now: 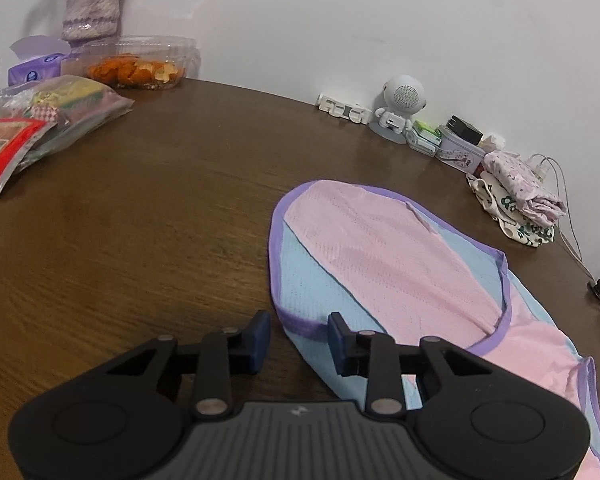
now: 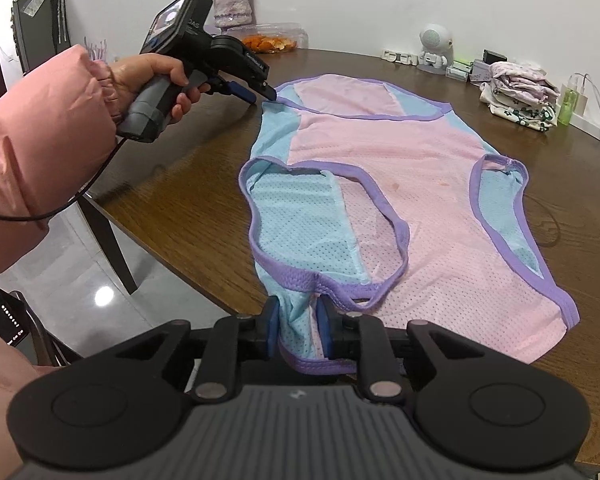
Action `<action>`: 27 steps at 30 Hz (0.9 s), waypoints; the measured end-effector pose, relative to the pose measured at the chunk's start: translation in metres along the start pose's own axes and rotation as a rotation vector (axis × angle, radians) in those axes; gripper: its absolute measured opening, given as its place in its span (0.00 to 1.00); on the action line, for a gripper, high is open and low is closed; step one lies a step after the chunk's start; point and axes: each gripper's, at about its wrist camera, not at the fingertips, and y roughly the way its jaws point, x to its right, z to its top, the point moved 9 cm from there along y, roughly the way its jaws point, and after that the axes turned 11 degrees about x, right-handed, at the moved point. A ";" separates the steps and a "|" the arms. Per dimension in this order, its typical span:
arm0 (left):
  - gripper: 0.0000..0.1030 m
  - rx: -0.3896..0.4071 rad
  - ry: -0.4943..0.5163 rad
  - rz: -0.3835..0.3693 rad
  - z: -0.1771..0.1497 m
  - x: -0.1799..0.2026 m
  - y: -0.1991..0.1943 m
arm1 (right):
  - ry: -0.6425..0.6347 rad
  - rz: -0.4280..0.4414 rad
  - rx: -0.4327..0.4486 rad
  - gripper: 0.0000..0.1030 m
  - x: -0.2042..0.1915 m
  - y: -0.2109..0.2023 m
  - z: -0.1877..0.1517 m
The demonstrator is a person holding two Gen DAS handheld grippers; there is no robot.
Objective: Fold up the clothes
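Pink and blue mesh vest (image 2: 412,184) spread flat on brown wooden table (image 2: 204,184), purple trim all round, one shoulder strap folded over near the front. Lies mostly unfolded, neckline end toward the wall, hem corners toward the viewer's edge.

Right gripper (image 2: 298,334) clamped on bunched blue fabric and purple hem at the near corner; pads pressing cloth from both sides, fabric puckered between them.

Left gripper (image 1: 299,340) low over the far corner of the same vest, held by a hand (image 2: 152,80) in a pink padded sleeve (image 2: 44,128). Jaws part-way apart, purple-edged corner lying in the gap; pads not visibly pinching yet. From the right wrist view, tips sit right at the corner trim, contact not clear.

Progress, judged: early. No full fold made on this piece. One corner secured, second corner about to be taken. Left to do: close on the far corner, lift that side, carry it across, then fold again and tidy.

Small stack of folded floral clothes (image 2: 520,92) near the wall, well apart from the vest, likely finished pieces. Also along the wall: white robot-shaped speaker (image 1: 398,110), clear box of orange peel (image 1: 140,66), snack bags (image 1: 40,120).
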 end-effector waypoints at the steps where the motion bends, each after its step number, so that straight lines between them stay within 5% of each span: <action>1: 0.28 0.000 0.004 0.000 0.001 0.000 0.001 | 0.001 0.001 0.000 0.19 0.000 0.000 0.000; 8: 0.28 0.000 0.034 0.014 0.002 0.005 0.005 | 0.006 0.007 0.004 0.19 0.000 -0.001 0.000; 9: 0.25 0.000 0.040 0.021 0.001 0.006 0.006 | 0.007 0.008 0.005 0.19 0.000 -0.001 0.000; 11: 0.04 -0.005 0.043 0.030 0.001 0.006 0.007 | 0.008 0.010 0.006 0.19 0.000 -0.002 -0.001; 19: 0.01 0.007 -0.009 0.063 0.005 0.002 0.006 | 0.016 0.016 0.009 0.19 0.001 -0.004 0.000; 23: 0.01 0.034 -0.048 0.049 0.020 0.001 -0.003 | 0.040 0.034 0.021 0.05 0.006 -0.007 0.003; 27: 0.01 0.030 -0.090 0.060 0.028 -0.002 -0.007 | 0.025 0.078 0.031 0.04 0.005 -0.013 0.007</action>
